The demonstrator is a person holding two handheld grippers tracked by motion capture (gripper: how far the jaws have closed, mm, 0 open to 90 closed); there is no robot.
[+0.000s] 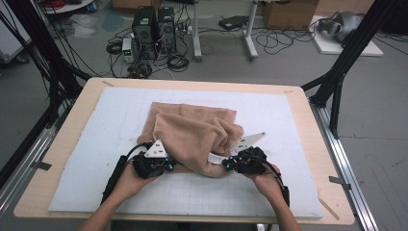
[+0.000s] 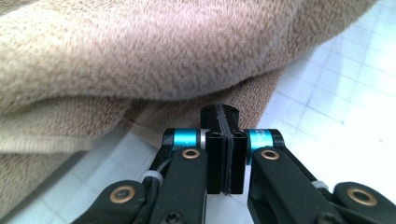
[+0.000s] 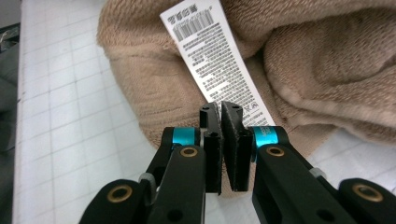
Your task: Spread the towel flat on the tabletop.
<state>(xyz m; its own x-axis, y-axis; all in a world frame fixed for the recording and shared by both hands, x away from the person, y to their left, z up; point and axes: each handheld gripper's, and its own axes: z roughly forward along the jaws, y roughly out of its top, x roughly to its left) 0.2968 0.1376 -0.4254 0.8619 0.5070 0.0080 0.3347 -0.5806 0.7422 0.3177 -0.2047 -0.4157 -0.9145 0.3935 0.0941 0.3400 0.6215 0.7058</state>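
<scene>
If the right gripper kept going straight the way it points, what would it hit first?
Probably the white care label lying on the tan towel: it sits right ahead of the right gripper, whose fingers look shut at its lower end.

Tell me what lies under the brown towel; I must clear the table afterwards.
The towel lies on a white gridded mat over the wooden table. Anything beneath its bunched folds is covered, so I cannot tell.
</scene>
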